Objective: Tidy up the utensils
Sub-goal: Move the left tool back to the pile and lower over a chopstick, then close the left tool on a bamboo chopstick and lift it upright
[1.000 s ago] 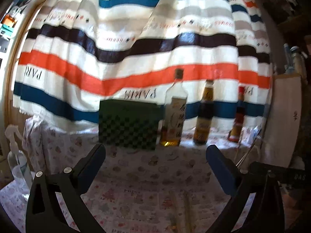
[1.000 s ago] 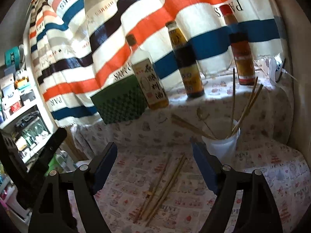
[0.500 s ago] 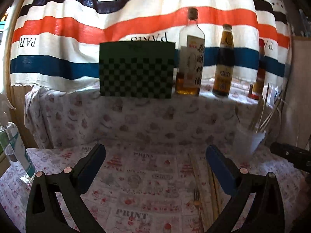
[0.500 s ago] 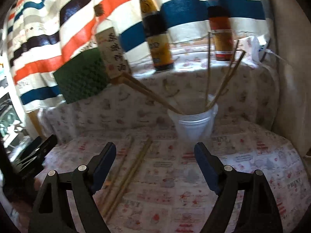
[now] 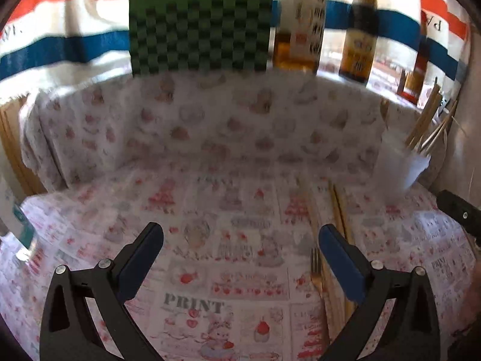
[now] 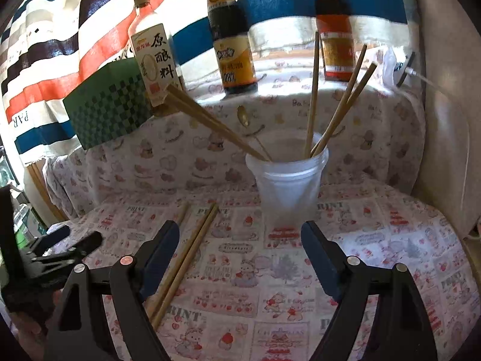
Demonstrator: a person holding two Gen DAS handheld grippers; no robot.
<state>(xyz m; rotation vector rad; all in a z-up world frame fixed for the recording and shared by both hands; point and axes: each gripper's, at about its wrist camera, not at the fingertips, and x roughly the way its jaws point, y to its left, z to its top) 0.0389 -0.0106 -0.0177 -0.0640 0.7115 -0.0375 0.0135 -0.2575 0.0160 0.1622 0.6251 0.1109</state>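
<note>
A translucent white cup stands on the printed tablecloth and holds several wooden chopsticks and a gold spoon. Loose chopsticks lie flat to the cup's left. My right gripper is open just in front of the cup, its left finger over the loose chopsticks, nothing between its pads. In the left wrist view my left gripper is open and empty above the cloth. The loose chopsticks and a fork lie by its right finger. The cup stands far right.
Three sauce bottles and a green checkered box stand on a raised ledge behind, before a striped cloth. A wall closes the right side. A clear bottle stands at the table's left edge.
Both views have tipped down and sunk toward the table. The cup and loose chopsticks now sit closer and lower in frame. Both grippers stayed open.
</note>
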